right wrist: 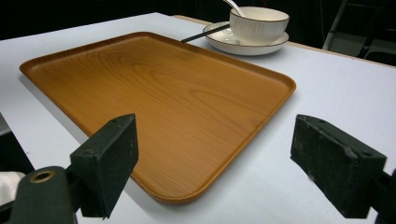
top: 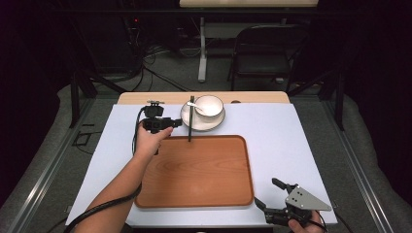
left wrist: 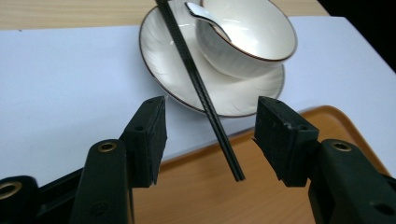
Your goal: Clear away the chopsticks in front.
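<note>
Chopsticks (left wrist: 201, 88) lie between the spread fingers of the left gripper (left wrist: 210, 135) — in the left gripper view the black pair runs from the saucer (left wrist: 163, 56) down over its near rim and ends above the edge of the wooden tray (left wrist: 196, 191), with a clear gap to each finger, so nothing is grasped. The fingers of this gripper are released and stand well apart, one on each side of the lower end of the chopsticks. Just beyond the fingers the white bowl (left wrist: 252, 42) sits on the saucer, and a spoon (left wrist: 205, 18) rests inside the bowl. In the high view the left gripper (top: 176, 123) is held by the left hand (top: 148, 141) at the far left corner of the tray (top: 194, 170), touching nothing, and the saucer with the bowl (top: 209, 107) is just past it on the white surface (top: 291, 136). The right gripper (top: 267, 194) is near the front right corner of the tray, low over the surface. Its fingers are also released — wide open, with the near corner of the tray (right wrist: 177, 140) between and ahead of them, and nothing held. Far ahead of these fingers, beyond the tray, the bowl (right wrist: 259, 23) and saucer (right wrist: 247, 46) are seen.
</note>
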